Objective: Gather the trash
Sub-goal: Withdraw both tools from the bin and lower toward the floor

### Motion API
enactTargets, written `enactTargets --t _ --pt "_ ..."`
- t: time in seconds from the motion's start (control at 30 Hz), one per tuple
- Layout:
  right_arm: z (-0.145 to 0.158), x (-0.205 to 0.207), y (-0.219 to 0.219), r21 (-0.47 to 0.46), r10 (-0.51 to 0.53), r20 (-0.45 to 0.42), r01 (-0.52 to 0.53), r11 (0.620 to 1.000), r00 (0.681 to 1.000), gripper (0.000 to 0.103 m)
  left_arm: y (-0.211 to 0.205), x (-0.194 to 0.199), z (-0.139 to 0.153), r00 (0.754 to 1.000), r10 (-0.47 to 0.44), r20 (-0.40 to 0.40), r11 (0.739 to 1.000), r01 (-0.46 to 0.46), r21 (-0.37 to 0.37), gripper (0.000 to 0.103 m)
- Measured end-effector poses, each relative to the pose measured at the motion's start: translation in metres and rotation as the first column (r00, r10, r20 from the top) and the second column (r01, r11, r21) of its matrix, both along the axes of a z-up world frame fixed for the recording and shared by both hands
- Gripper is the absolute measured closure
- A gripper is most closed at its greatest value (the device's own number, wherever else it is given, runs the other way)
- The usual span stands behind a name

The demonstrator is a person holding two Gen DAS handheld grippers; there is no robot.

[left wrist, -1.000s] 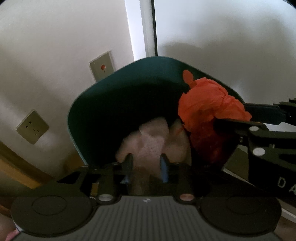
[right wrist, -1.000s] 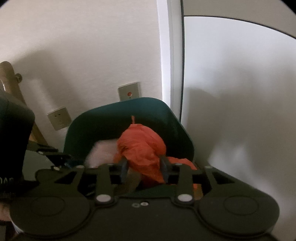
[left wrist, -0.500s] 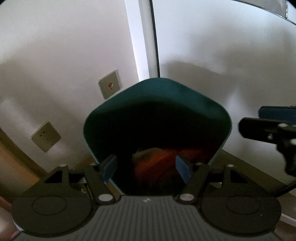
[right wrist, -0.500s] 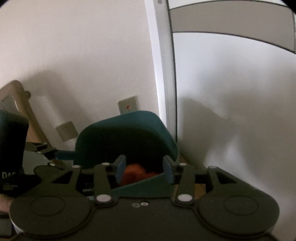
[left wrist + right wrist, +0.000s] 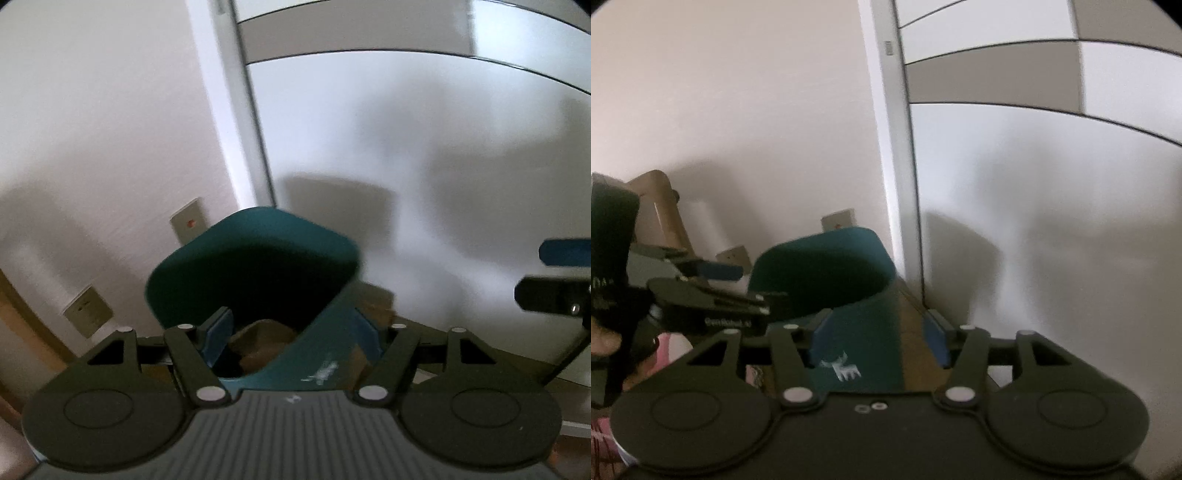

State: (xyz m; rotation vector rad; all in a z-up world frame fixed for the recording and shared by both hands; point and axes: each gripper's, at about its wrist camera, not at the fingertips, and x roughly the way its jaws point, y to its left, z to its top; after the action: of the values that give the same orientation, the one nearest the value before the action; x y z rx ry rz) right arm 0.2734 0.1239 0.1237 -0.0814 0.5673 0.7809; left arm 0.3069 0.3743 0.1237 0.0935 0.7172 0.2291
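My left gripper (image 5: 291, 341) had its fingers wide with nothing held, and the near rim of the green bin (image 5: 258, 266) sat in the gap between them without being squeezed. My right gripper (image 5: 879, 341) had its fingers spreading wider, and they were empty too, with only the bin's side wall showing between them. Down inside the bin I saw a dull crumpled lump of trash (image 5: 262, 338) lying low in the dark. So I thought this bit of the job was done, because the trash was in the bin and not in my fingers. I could not see any more trash around, so I could not tell if more was left to pick up. The bin's rim was the edge I had to watch, since both sets of fingers were close to it. The bin stood on the floor in a corner, just beside a pale wall (image 5: 738, 110) with two wall plates behind it. A white door frame (image 5: 894, 147) and a big door were on the other side. That left little room past the bin, so I judged the free way out was up and back toward me.
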Motion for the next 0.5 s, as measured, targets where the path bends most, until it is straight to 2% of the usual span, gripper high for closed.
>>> enactTargets --t 0.03,0.1,0.3,0.5 --pt "-0.003 -0.002 -0.009 0.0 -0.005 -0.003 0.005 1.0 1.0 0.049 -0.008 -0.002 0.0 1.0 -0.017 0.004 1.0 0.017 -0.004 0.031" --pt "-0.01 -0.008 -0.031 0.004 -0.013 -0.005 0.013 1.0 1.0 0.048 -0.025 -0.007 -0.001 0.999 -0.051 0.019 0.999 0.051 -0.015 0.023" --pt "-0.041 -0.02 -0.104 0.006 -0.098 -0.033 0.098 0.995 0.995 0.047 -0.069 -0.015 -0.016 0.985 -0.162 0.056 0.985 0.165 -0.051 0.02" --pt "-0.092 -0.018 -0.169 -0.014 -0.214 -0.082 0.213 0.977 0.973 0.047 -0.112 -0.01 -0.056 0.97 -0.237 0.056 0.963 0.242 -0.115 0.02"
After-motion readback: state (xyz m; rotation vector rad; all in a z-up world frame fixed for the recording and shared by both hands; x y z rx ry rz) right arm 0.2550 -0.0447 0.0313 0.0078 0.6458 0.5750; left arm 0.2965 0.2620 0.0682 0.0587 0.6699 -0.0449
